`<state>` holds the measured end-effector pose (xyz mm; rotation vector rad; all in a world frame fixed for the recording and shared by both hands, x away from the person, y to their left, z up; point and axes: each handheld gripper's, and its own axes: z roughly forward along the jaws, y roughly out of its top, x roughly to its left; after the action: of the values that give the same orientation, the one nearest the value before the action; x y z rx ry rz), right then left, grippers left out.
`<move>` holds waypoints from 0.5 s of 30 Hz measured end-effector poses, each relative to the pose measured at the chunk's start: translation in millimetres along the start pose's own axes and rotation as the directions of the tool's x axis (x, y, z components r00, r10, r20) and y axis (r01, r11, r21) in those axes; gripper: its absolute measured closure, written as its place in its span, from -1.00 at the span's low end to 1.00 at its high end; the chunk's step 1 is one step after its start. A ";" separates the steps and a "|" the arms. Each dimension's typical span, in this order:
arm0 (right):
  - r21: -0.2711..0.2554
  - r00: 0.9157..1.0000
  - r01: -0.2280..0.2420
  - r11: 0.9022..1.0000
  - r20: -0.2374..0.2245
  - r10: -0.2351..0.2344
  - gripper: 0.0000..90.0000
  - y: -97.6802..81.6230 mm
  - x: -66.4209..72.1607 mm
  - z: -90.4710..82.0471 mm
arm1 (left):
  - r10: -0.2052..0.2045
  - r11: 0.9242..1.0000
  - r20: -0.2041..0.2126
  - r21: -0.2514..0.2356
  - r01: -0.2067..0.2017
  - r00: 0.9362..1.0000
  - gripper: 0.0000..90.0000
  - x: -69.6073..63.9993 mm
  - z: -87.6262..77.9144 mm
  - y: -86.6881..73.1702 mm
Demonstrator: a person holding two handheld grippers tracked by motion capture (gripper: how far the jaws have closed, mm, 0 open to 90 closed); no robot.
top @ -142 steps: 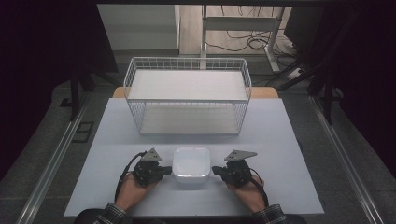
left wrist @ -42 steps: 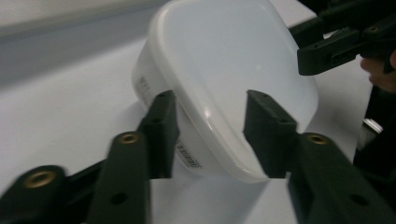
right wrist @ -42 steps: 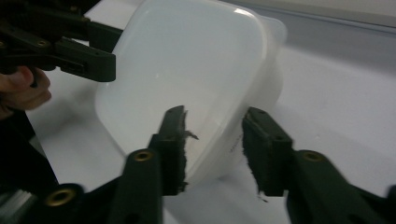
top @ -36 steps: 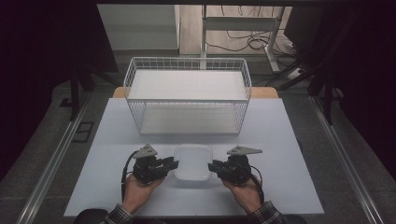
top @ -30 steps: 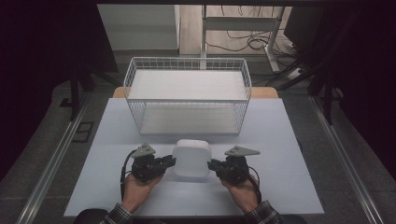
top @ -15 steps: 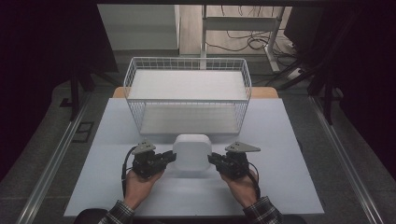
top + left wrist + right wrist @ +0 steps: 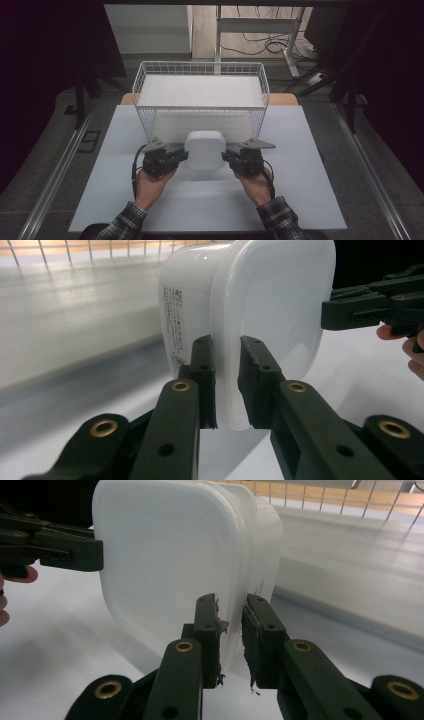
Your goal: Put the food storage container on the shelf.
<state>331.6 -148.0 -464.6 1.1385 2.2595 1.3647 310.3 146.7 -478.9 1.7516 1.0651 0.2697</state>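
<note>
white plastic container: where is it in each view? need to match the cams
High view: white container, centre, between both grippers, before the wire basket.
Left gripper view: upper centre-right, rim in the jaws.
Right gripper view: upper centre-left, rim in the jaws.
Shared landmark: the wire basket behind it.

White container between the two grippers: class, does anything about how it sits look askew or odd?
Yes. The white container is tipped on edge, its broad face turned toward the person rather than lying flat on the table. The left gripper and right gripper each pinch its rim from opposite sides. Nothing looks spilled or damaged.
</note>
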 end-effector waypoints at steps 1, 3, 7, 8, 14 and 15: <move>-0.003 1.000 0.000 1.000 0.000 0.000 0.71 2.1 -1.4 2.0 | 0.001 1.000 -0.001 -0.001 -0.001 1.000 0.73 1.6 0.9 2.2; -0.008 1.000 0.001 1.000 0.002 -0.001 0.70 6.0 -4.1 5.8 | 0.006 1.000 -0.007 -0.003 -0.006 1.000 0.73 4.7 2.6 6.4; -0.014 1.000 0.000 1.000 0.012 0.000 0.70 12.9 -8.4 14.1 | -0.003 1.000 -0.014 -0.007 0.003 1.000 0.73 11.6 7.8 12.1; -0.012 1.000 0.002 1.000 0.016 -0.002 0.69 14.6 -9.6 16.4 | -0.004 1.000 -0.017 -0.007 0.004 1.000 0.73 13.4 9.3 13.4; -0.012 0.999 0.004 1.000 0.038 -0.003 0.68 21.5 -17.2 28.1 | -0.014 1.000 -0.023 -0.010 0.014 1.000 0.73 22.4 20.4 18.5; -0.012 0.999 0.001 1.000 0.041 0.000 0.68 22.0 -19.0 30.2 | -0.015 1.000 -0.023 -0.011 0.014 1.000 0.73 23.1 21.8 18.8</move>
<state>372.1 -137.5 -465.0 1.1512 2.2204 1.3403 347.2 148.6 -479.6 1.7342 1.0903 0.2865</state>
